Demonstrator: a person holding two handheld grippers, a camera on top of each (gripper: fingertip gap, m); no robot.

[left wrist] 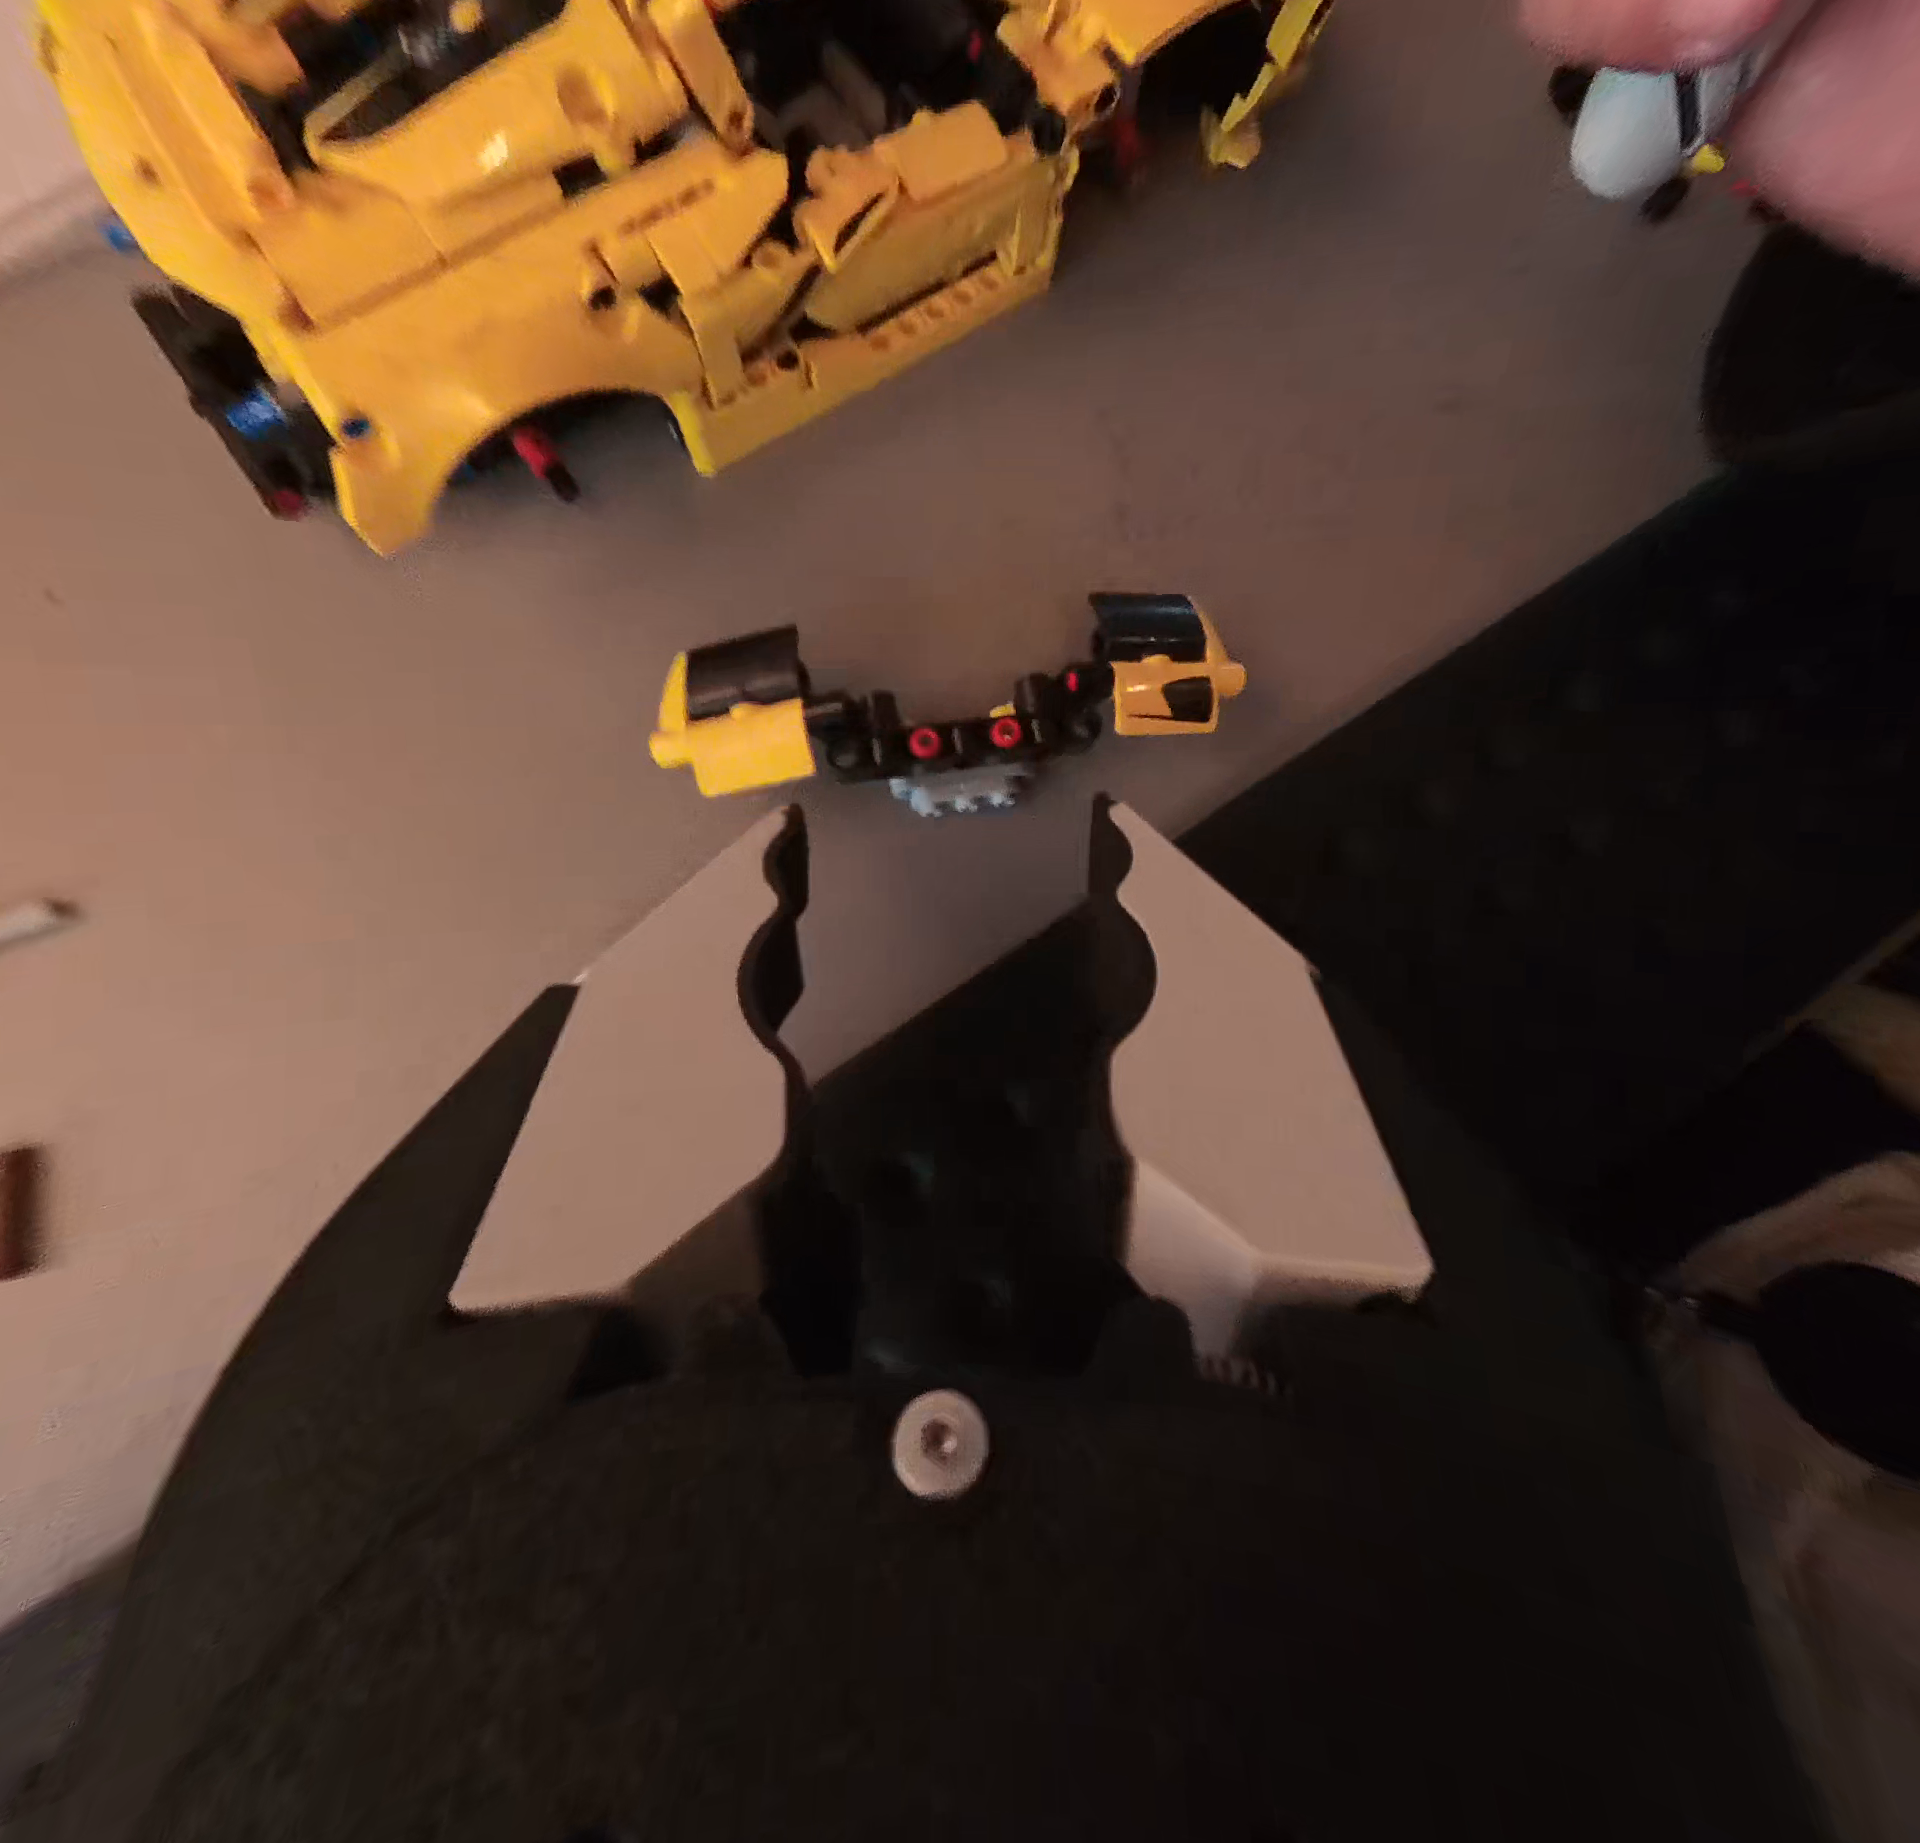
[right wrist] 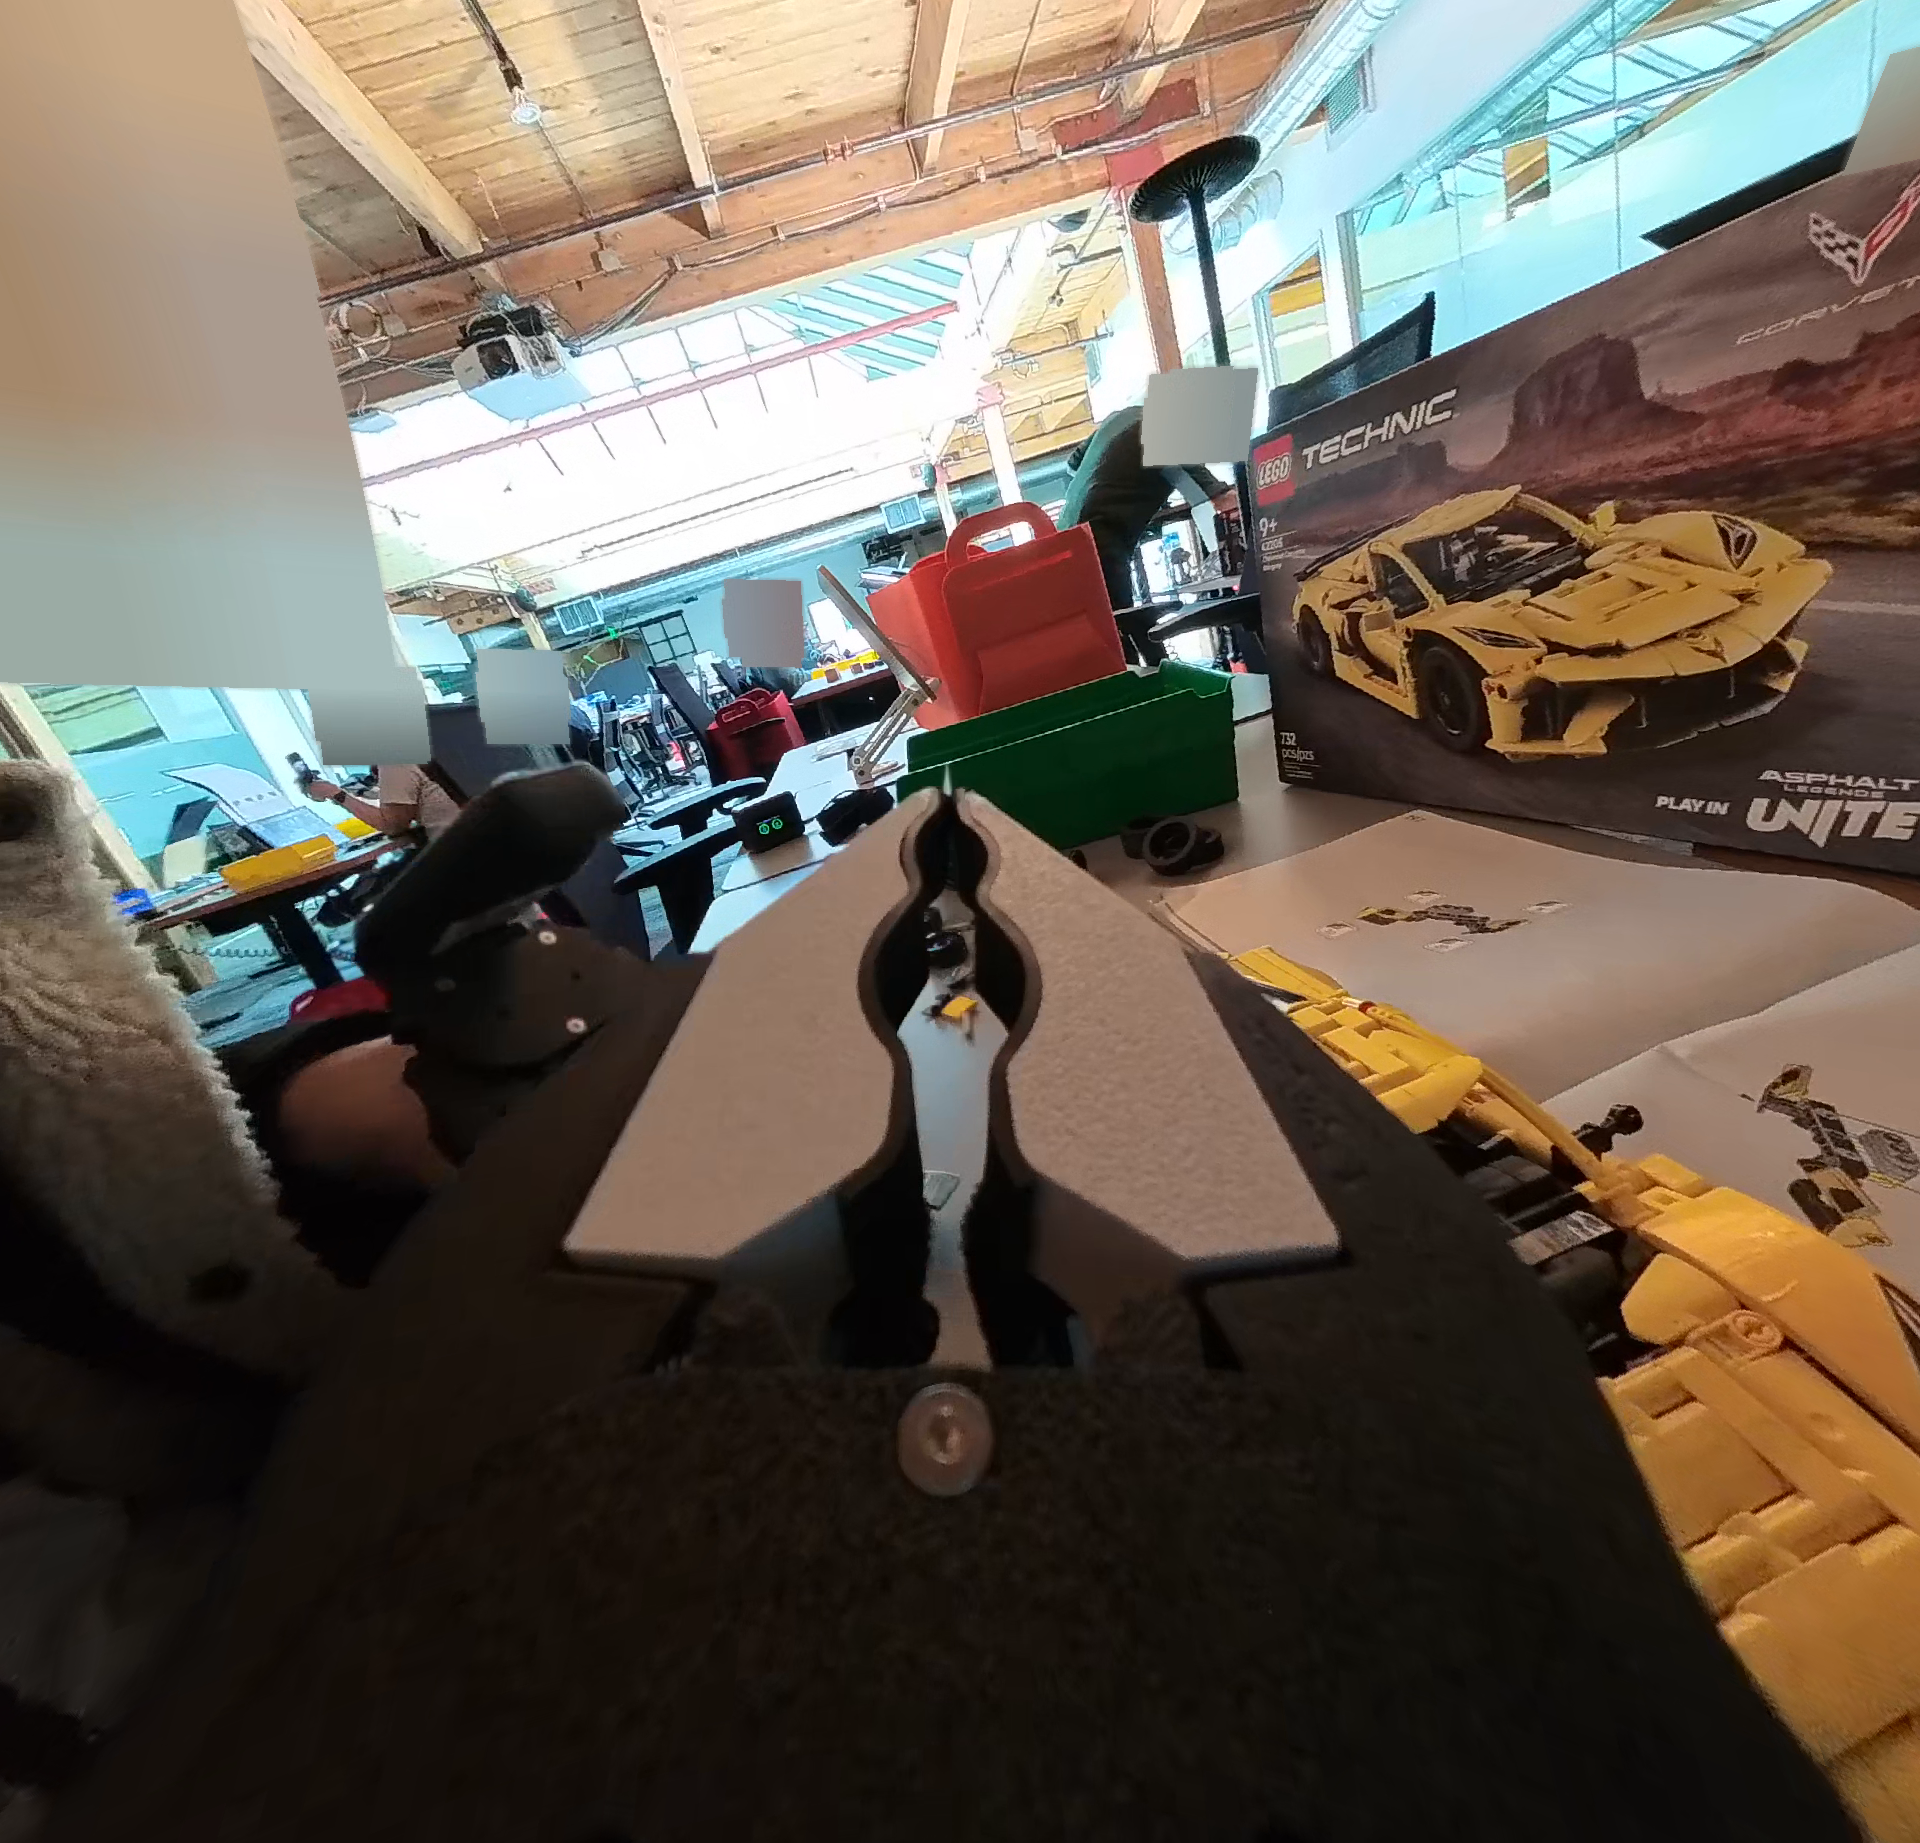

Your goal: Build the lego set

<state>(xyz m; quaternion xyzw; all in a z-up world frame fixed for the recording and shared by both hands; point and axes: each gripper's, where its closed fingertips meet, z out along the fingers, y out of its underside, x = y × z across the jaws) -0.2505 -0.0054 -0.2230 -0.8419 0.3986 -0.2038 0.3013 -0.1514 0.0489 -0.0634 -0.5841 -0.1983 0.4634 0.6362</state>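
Left gripper first: its fingers are spread wide with nothing between them, tips hovering just short of the small sub-assembly, the landmark here. It's a black bar with red pins, a yellow-and-black pod at each end and a grey block on the side facing the fingers, lying flat on the grey tabletop.

Beyond the sub-assembly, well apart from it, sits the yellow car body, no wheels visible in its arches. Off past the sub-assembly's right-hand pod, a hand hovers with something pale in it; too blurred to name.

Right gripper: fingers pressed almost together, only a sliver of gap, and no part seen in them. It points up and away over the tabletop toward a green tray, the set's box and the open instruction booklet, with the car body just beside it.

The risks, as I judge them: the sub-assembly is long and thin, so a pinch on the middle bar could flex it and pop a pod off. Closing off-centre would swing it sideways on the tabletop. The gap looks narrower than the whole piece, so coming down skewed may shove it instead of straddling it. And that hand is close enough to get in the way.
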